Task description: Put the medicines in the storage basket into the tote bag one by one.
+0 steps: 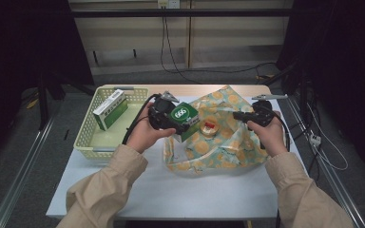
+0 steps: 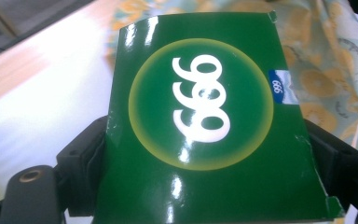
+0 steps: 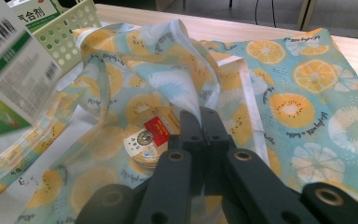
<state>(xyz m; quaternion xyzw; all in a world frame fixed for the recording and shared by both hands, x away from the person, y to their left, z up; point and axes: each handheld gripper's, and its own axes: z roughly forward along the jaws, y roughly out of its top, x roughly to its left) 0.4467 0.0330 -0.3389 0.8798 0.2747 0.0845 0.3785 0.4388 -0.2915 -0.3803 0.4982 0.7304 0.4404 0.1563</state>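
My left gripper (image 1: 173, 122) is shut on a green box (image 1: 185, 116) with a white number logo, holding it above the left edge of a fruit-print bag (image 1: 223, 142). In the left gripper view the green box (image 2: 205, 126) sits between the two black jaws, which press on its sides. My right gripper (image 1: 237, 115) is shut on the bag's rim and holds it up. Seen from the right gripper (image 3: 204, 123), the pinched fabric (image 3: 177, 70) rises from the jaw tips. A round tin (image 3: 144, 142) with a red label lies inside the bag. That tin (image 1: 209, 128) lies between the two grippers.
A pale yellow perforated basket (image 1: 88, 137) stands at the table's left and holds a white and green box (image 1: 110, 109). The basket's corner (image 3: 70, 32) is near the bag. Bare white tabletop (image 1: 171, 194) lies in front of the bag.
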